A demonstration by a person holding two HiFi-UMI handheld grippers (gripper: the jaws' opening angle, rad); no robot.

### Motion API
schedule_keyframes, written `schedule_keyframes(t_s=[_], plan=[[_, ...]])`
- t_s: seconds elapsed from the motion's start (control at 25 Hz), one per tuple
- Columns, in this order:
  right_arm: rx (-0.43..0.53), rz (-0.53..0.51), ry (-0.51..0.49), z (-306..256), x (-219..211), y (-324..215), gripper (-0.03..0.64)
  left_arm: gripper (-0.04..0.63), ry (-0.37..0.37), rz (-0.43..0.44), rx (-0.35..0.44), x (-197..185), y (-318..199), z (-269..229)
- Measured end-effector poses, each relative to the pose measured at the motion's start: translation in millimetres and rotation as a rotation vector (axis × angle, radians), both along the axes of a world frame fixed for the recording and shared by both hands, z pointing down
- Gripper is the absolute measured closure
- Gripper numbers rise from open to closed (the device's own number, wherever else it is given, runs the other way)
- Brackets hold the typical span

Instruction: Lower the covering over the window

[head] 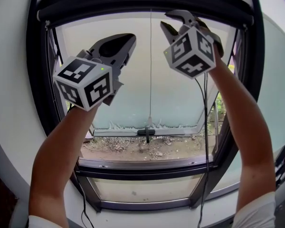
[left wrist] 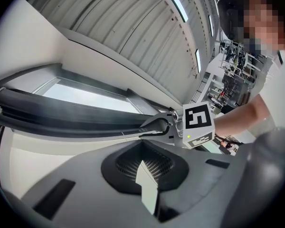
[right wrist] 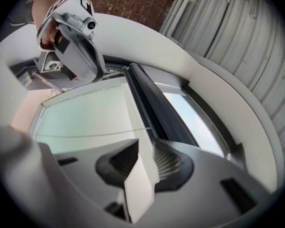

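Observation:
The covering is a dark blind (head: 147, 6), rolled up tight along the top of the window; it also shows in the left gripper view (left wrist: 61, 113) and the right gripper view (right wrist: 156, 113). A thin pull cord (head: 150, 70) hangs from its middle down to a small end piece (head: 149, 121). My left gripper (head: 127, 41) is raised below the roll's left half, shut and empty. My right gripper (head: 175, 23) is higher, just under the roll and right of the cord, with its jaws apart and nothing between them. Neither gripper touches the blind or the cord.
The black window frame (head: 40, 80) curves around both arms. A dark window handle (head: 147, 133) sits at the foot of the frosted pane, above a sill (head: 133, 148) strewn with debris. A black cable (head: 206, 141) hangs along my right arm.

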State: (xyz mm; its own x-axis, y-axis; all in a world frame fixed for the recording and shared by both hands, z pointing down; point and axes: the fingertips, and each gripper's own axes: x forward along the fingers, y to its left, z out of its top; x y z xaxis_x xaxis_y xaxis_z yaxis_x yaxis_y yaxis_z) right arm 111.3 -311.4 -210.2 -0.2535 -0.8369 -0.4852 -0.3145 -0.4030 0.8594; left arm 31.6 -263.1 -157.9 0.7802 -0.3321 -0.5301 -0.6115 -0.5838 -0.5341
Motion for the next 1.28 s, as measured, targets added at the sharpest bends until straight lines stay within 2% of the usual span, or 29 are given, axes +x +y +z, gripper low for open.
schedule_keyframes(t_s=[0.36,0.76,1.0,1.12,1.28], plan=[[0.026,0.193,0.098,-36,20,-21,0.529,0.577,-0.023,-0.023,0.02,8,-2,-20],[-0.083,0.278,0.182,-37,19,-27,0.526,0.577,-0.048,-0.045,0.006,10,-10,-19],[-0.209,0.292,0.174,-40,19,-28,0.52,0.577,-0.074,-0.037,0.004,15,-9,-13],[-0.279,0.265,0.141,-39,22,-28,0.522,0.577,-0.079,-0.038,0.001,15,-10,-9],[-0.276,0.206,0.112,-42,21,-26,0.556,0.577,-0.099,-0.043,0.007,19,-10,-3]])
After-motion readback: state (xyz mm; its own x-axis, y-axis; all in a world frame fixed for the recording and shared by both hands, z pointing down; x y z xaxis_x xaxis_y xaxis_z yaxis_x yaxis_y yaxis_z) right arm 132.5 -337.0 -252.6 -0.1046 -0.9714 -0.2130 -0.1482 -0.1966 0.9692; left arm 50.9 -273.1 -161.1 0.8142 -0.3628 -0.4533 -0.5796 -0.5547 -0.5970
